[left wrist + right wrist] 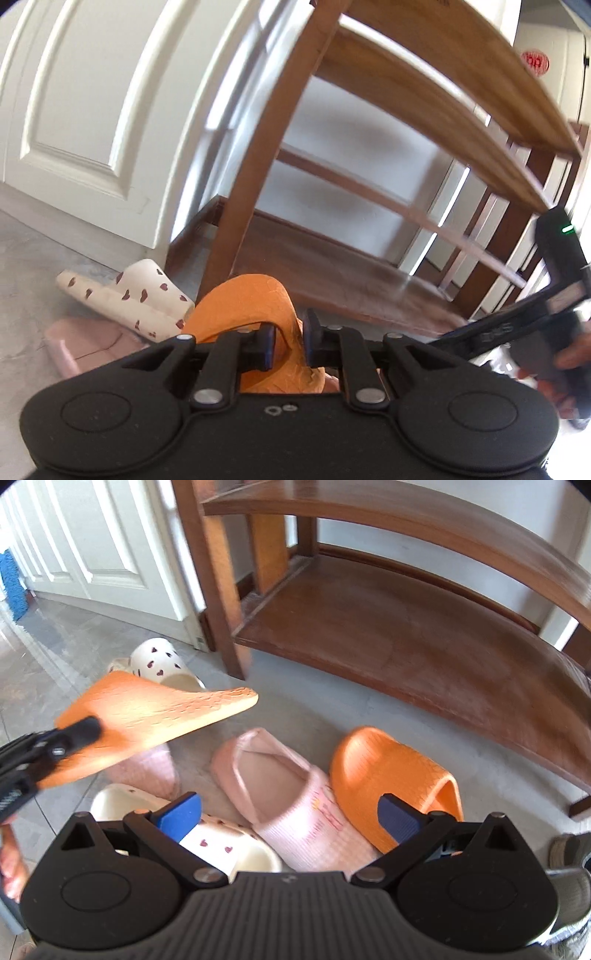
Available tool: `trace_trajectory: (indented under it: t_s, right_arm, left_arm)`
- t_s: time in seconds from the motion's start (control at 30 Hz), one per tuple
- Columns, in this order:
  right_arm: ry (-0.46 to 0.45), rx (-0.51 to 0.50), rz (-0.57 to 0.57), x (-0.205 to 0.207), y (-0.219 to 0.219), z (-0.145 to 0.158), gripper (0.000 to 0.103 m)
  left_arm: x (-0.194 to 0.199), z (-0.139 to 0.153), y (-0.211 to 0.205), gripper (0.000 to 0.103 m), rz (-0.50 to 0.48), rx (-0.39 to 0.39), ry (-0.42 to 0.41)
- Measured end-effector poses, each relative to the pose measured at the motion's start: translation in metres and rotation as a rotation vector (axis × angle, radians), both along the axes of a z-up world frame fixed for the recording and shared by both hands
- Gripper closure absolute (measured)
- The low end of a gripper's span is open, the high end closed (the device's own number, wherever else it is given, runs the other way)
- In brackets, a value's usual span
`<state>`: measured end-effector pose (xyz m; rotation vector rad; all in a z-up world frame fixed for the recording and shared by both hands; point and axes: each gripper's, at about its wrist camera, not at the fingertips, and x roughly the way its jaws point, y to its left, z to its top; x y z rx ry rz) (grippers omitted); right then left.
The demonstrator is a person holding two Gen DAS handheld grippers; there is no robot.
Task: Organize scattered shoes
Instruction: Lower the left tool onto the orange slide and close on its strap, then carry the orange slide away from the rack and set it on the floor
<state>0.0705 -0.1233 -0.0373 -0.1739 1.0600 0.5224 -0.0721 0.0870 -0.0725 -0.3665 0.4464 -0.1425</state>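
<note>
Orange rubber was pinched in the left gripper [289, 345], which held one orange slipper [155, 716] off the floor near the shoe rack [406, 638]. With so narrow a grip it could twist loose. The right gripper [290, 818] gaped empty above the other slippers.

A round red sticker [534, 63] on the far white wall carries marks too blurred to read, and the pink slipper [295, 805] shows small embroidery nobody could read.
</note>
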Motion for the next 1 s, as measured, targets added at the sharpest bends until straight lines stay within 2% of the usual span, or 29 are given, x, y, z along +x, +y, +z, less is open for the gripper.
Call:
trace_trajectory:
  t_s: [0.23, 0.37, 0.53, 0.67, 0.83, 1.0]
  right_arm:
    - [-0.002, -0.015, 0.063, -0.001, 0.034, -0.008, 0.0]
    - [-0.003, -0.024, 0.07, 0.001, 0.048, -0.014, 0.0]
    - [-0.013, -0.014, 0.106, -0.003, 0.068, -0.016, 0.0]
    - [-0.036, -0.022, 0.17, -0.013, 0.092, -0.018, 0.0]
    - [-0.036, -0.031, 0.227, -0.021, 0.12, -0.024, 0.0]
    - [-0.02, -0.055, 0.248, -0.024, 0.139, -0.034, 0.0]
  left_arm:
    - [-0.037, 0.026, 0.024, 0.091, 0.028, 0.041, -0.081]
    - [-0.059, 0.028, 0.053, 0.09, 0.163, 0.045, -0.08]
    - [-0.082, 0.007, 0.095, 0.09, 0.32, 0.091, -0.01]
    - [-0.102, -0.019, 0.139, 0.09, 0.419, 0.13, 0.096]
    - [-0.124, -0.037, 0.17, 0.089, 0.452, 0.163, 0.171]
    - [-0.148, -0.047, 0.182, 0.086, 0.429, 0.226, 0.223]
